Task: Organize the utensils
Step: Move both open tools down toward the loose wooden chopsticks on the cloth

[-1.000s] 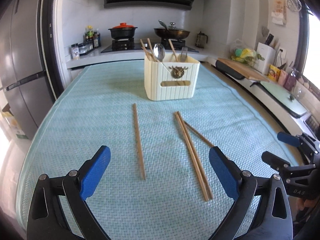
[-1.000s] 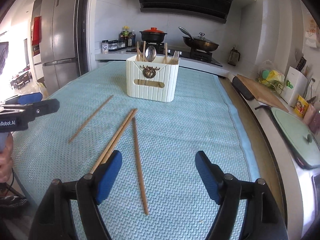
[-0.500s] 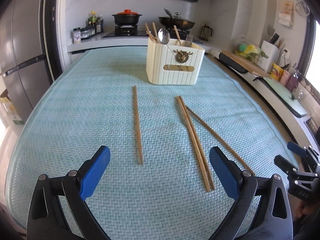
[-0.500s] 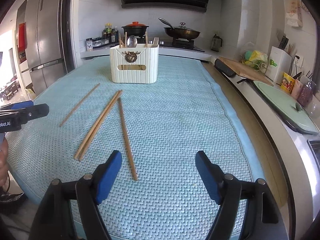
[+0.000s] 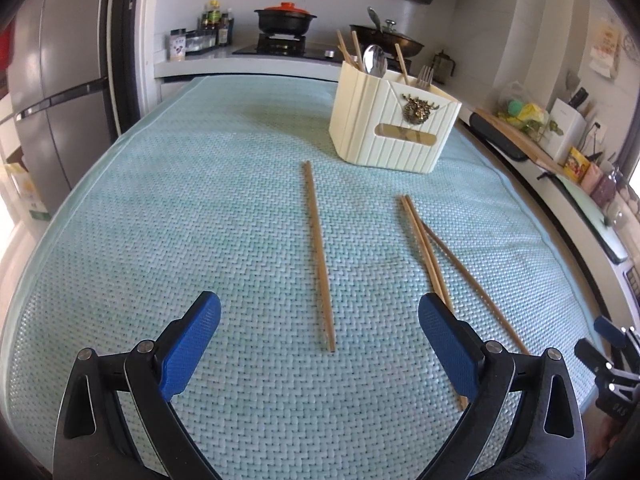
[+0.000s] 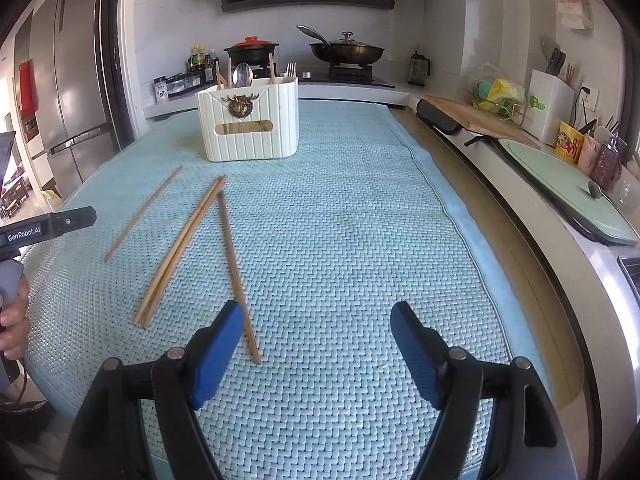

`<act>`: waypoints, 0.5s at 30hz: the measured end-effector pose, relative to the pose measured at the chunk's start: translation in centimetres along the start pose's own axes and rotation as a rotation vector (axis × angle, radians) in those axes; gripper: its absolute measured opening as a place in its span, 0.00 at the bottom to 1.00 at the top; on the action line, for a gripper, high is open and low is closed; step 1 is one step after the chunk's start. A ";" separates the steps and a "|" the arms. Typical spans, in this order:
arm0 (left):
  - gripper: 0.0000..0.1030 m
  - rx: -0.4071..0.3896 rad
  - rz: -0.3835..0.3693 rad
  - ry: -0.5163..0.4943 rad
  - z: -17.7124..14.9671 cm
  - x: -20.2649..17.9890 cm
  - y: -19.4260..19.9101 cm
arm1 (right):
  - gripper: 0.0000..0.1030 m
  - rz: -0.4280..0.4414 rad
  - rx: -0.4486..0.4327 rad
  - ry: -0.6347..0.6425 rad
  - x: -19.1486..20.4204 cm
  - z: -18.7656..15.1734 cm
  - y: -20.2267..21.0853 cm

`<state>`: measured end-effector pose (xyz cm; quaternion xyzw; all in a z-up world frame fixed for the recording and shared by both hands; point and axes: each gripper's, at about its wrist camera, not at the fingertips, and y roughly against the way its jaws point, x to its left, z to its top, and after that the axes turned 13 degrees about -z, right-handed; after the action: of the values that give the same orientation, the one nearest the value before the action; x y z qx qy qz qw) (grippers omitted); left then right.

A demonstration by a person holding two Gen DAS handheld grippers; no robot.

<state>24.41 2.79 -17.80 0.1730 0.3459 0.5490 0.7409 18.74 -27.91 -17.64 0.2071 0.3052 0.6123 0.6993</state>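
Four loose chopsticks lie on the teal woven mat point(image 5: 160, 240) covering the bench; the cream utensil caddy point(image 5: 394, 128) stands at the far side, already holding chopsticks, a spoon and a fork. Single chopstick point(image 5: 319, 254): lies dead ahead of the left tool point(image 5: 319, 334), long axis running near-to-far, near tip between the two blue pads and slightly beyond them, not touching either. Left tool: released, jaws wide apart, holding nothing, low over the mat and pointing toward the caddy. Paired chopsticks point(image 5: 423, 246) lie to the right of the single one, touching each other along their length; their near ends pass under the left tool's right pad. Fourth chopstick point(image 6: 236, 276): crosses diagonally, near tip just beside the left pad of the right tool point(image 6: 318, 338), outside the gap. Right tool: also released, jaws wide, empty. Judgement: left tool is the better placed, since the single chopstick is already centred in its gap; the axis runs along the fingers, not across them, so closing should catch only the near end. Thin stick flat on textured mat, so expect a shallow grip.
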 end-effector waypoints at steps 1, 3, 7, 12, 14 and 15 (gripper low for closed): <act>0.97 0.001 0.000 0.005 0.0 0.1 0.0 | 0.75 -0.001 -0.002 0.003 0.1 0.0 0.0; 0.97 0.006 0.005 0.006 0.0 0.4 -0.2 | 0.75 0.003 -0.003 0.005 0.1 0.0 -0.1; 0.97 0.015 0.030 0.005 -0.6 1.3 0.0 | 0.75 0.007 0.010 0.004 0.1 0.0 -0.6; 0.97 0.038 0.034 0.028 -0.9 2.6 -0.3 | 0.75 0.028 0.017 0.000 0.1 0.0 -1.1; 0.97 0.042 0.035 0.030 -0.7 2.9 -0.5 | 0.75 0.050 0.029 0.004 0.3 -0.1 -1.4; 0.97 0.044 0.033 0.032 -0.5 2.9 -0.7 | 0.75 0.061 0.033 0.008 0.4 -0.1 -1.5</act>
<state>25.02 5.24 -19.55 0.1864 0.3668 0.5560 0.7222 19.86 -27.79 -18.78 0.2254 0.3117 0.6291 0.6755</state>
